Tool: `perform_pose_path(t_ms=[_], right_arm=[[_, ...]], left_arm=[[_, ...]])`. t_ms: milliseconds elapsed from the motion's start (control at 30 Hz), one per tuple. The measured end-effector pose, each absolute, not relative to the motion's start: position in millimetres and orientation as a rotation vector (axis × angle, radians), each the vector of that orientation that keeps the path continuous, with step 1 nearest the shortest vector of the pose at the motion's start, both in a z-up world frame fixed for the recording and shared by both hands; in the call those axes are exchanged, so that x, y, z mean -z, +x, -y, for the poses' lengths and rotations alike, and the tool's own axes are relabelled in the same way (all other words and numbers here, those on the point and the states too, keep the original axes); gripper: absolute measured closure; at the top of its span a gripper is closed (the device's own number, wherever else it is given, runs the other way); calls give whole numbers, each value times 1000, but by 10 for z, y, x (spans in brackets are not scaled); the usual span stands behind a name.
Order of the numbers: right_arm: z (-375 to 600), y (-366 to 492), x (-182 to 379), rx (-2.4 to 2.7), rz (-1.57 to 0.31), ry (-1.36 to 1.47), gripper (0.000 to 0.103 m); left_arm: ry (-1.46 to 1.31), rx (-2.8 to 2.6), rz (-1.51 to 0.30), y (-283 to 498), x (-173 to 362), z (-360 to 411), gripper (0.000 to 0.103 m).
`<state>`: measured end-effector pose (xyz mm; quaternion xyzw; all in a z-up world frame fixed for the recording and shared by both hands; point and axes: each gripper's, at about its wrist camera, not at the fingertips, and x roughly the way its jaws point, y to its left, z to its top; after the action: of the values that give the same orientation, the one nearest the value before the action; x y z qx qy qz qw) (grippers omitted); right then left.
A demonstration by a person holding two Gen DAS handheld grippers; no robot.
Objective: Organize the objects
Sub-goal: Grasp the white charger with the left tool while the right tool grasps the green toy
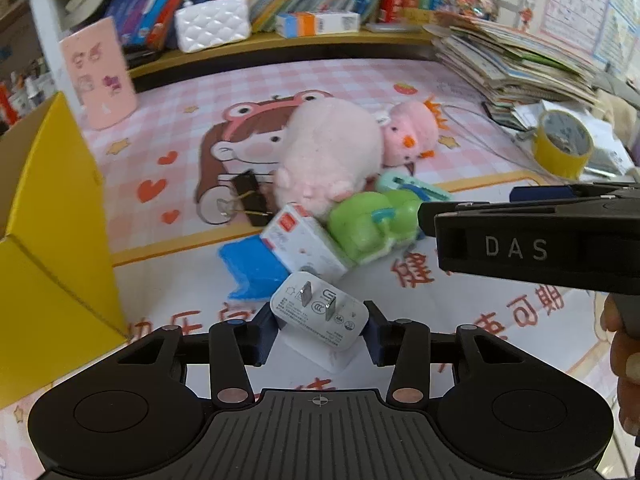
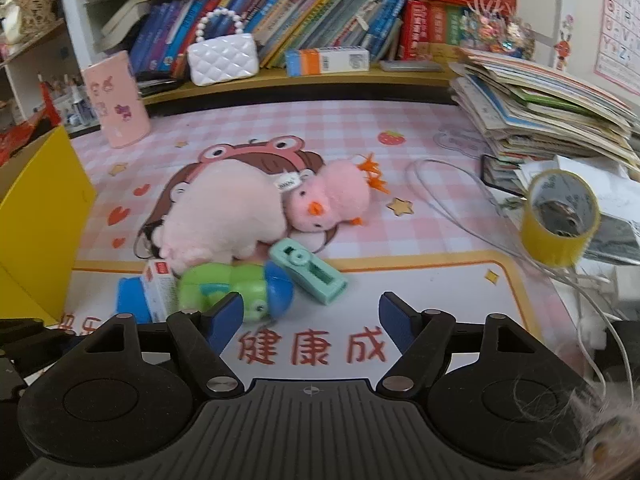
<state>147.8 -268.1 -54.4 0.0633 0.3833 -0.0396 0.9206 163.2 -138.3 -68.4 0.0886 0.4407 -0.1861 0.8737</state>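
My left gripper [image 1: 319, 330] is shut on a white plug charger [image 1: 320, 314], prongs facing up, held just above the desk mat. Beyond it lie a blue block [image 1: 250, 270], a small white box [image 1: 300, 246], a green toy [image 1: 370, 226], a mint tool [image 1: 412, 188], a black binder clip [image 1: 250, 198] and two pink plush toys [image 1: 332, 156]. My right gripper [image 2: 312, 320] is open and empty, near the green toy [image 2: 224, 288] and the mint tool [image 2: 308, 270]. The right gripper's side also shows in the left wrist view [image 1: 536, 248].
A yellow cardboard box [image 1: 52, 220] stands open at the left. A yellow tape roll [image 2: 560, 220], a white cable [image 2: 460, 216] and a stack of papers [image 2: 540, 112] sit at the right. A pink cup [image 2: 116, 104], a white purse [image 2: 222, 58] and a bookshelf are at the back.
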Motion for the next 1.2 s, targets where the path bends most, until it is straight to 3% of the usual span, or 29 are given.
perform_pose_path(t_ms=[733,900,1200], right_arm=[[2394,1908,744,39,-865,144,18],[2385,1914,816,64,-868,133,30],[2302,1591,408,100,-725,102,31]], left_arm=[[62,243,-877,1524,438,797,60],[54,233,-870,1481,418,722,60],[6,235,-848,1386,365,557,60]])
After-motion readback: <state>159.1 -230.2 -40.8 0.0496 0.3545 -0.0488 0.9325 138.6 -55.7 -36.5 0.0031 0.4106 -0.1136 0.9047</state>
